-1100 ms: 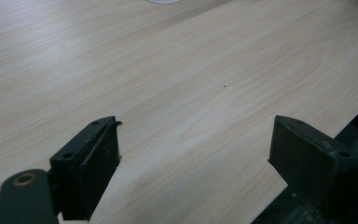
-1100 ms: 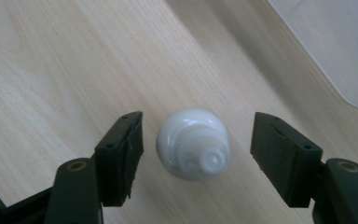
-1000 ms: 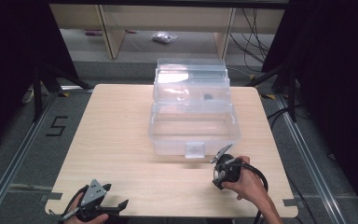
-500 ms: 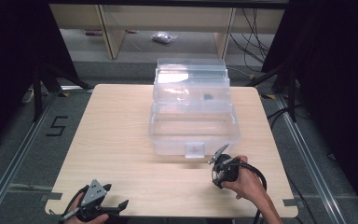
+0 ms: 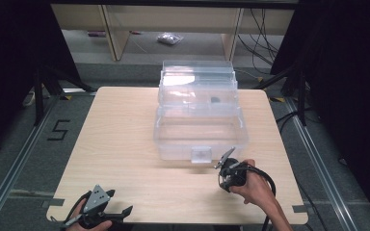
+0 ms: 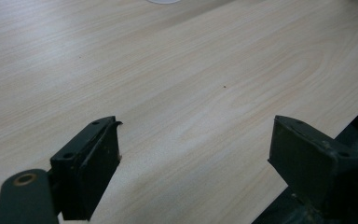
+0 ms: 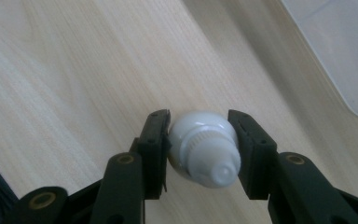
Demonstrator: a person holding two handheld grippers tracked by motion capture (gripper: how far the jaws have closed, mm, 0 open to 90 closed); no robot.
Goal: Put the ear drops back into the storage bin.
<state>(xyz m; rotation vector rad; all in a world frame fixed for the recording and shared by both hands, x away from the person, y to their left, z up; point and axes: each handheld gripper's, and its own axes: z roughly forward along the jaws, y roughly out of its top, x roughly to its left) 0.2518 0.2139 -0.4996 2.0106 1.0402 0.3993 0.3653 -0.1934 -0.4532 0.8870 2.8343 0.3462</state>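
1. High view: my right gripper [image 5: 227, 160] sits just in front of the clear plastic box [image 5: 200, 115], near its front latch, hand low on the table [image 5: 125, 144]. My left gripper [image 5: 118, 212] rests at the near left corner, well apart.
2. Left gripper view: its jaws stand wide apart over bare wood, holding nothing.
3. Right gripper view: the jaws clamp a small white bulb-shaped piece [image 7: 204, 147], its narrow end pointing back toward the camera; the box corner lies ahead to the right, so I judge the right hand delivers.

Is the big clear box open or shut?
Open. The box has its tiers stepped back, its front tray bare on top; the right gripper holds a white cap.
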